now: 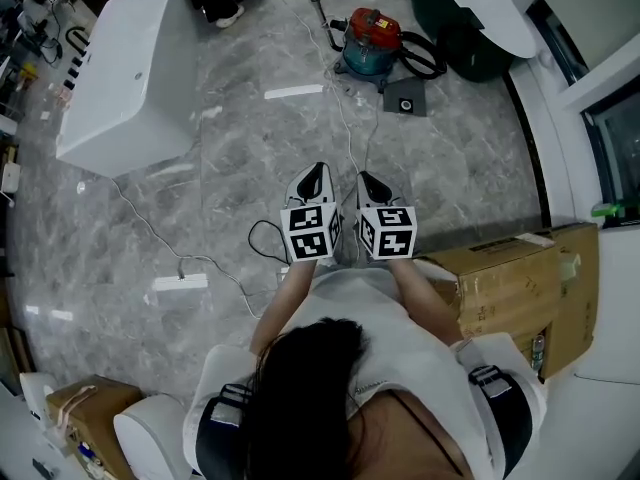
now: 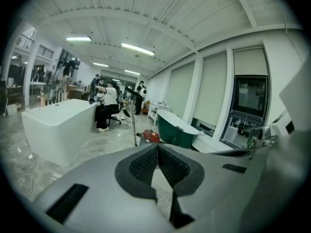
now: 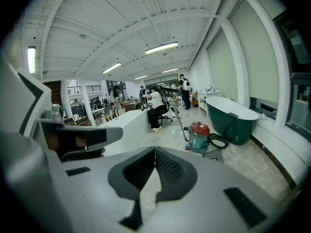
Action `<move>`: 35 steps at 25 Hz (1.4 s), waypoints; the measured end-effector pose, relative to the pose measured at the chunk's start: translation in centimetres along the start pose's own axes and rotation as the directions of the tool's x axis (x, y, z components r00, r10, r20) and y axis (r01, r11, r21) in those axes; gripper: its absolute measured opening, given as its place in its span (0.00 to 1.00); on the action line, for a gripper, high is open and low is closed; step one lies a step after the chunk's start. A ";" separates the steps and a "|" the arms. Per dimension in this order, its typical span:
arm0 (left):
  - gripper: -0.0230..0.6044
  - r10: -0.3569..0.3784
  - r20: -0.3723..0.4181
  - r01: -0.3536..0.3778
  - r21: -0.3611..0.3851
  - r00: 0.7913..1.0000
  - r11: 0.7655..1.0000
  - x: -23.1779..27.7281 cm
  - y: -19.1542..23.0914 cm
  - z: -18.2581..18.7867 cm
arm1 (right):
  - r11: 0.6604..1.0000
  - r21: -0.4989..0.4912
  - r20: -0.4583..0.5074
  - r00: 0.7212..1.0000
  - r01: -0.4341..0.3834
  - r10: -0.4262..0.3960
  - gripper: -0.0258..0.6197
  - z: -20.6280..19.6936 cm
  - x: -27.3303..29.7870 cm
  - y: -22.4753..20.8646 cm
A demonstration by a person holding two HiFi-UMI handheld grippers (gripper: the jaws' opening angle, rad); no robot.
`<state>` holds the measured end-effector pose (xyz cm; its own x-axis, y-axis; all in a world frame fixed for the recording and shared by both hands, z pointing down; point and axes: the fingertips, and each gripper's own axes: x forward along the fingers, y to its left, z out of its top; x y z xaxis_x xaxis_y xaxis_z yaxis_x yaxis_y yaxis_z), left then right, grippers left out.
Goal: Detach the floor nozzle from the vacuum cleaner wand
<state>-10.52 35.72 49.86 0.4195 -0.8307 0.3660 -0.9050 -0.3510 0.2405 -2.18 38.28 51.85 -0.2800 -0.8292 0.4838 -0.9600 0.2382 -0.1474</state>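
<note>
On the marble floor ahead of us, well apart from where we stand, sits the canister vacuum cleaner [image 1: 370, 40] with its red top. Its black hose [image 1: 428, 58] is looped on the side toward the dark green bathtub [image 1: 470, 13]. The wand [image 3: 181, 123] rises thin and slanted from the canister. A flat dark square piece [image 1: 405, 98] lies just beside it — we take that for the floor nozzle, though from here we cannot tell how it joins the wand.

We hold the left tongs [image 1: 316, 173] and the right tongs [image 1: 371, 180] side by side in front of us. Both are pressed together with nothing between the pads; only floor shows past them.

The step in hand looks like the approach, and nothing of the detaching is done yet. To do it well, we should walk in close and step clear of the thin cable [image 1: 181, 260] trailing across the floor. We should spread both tongs before we reach down.

One pair of tongs should pinch the wand just above the joint and the other should take the nozzle's neck. We should then pull straight along the wand rather than bend it. If there is a release catch, we must find it first — the canister may well roll if we simply tug.
</note>
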 end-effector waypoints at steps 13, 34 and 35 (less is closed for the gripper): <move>0.04 -0.045 0.007 0.045 0.011 0.999 0.999 0.7 0.6 1.4 | 0.999 0.018 0.003 0.999 0.046 -0.046 0.06 0.5 0.7 -0.4; 0.04 -0.016 0.004 0.016 -0.022 1.000 1.000 6.3 -1.1 3.1 | 1.000 -0.013 0.039 0.999 0.012 -0.012 0.06 5.0 4.3 -5.2; 0.04 -0.012 0.004 0.012 -0.024 1.000 1.000 6.8 -1.1 3.2 | 1.000 -0.015 0.037 0.999 0.010 -0.010 0.06 5.2 4.7 -5.6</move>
<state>-6.85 29.08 49.23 0.4298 -0.8281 0.3599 -0.8979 -0.3501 0.2666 1.95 30.40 50.44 -0.2702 -0.8498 0.4525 -0.9628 0.2372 -0.1295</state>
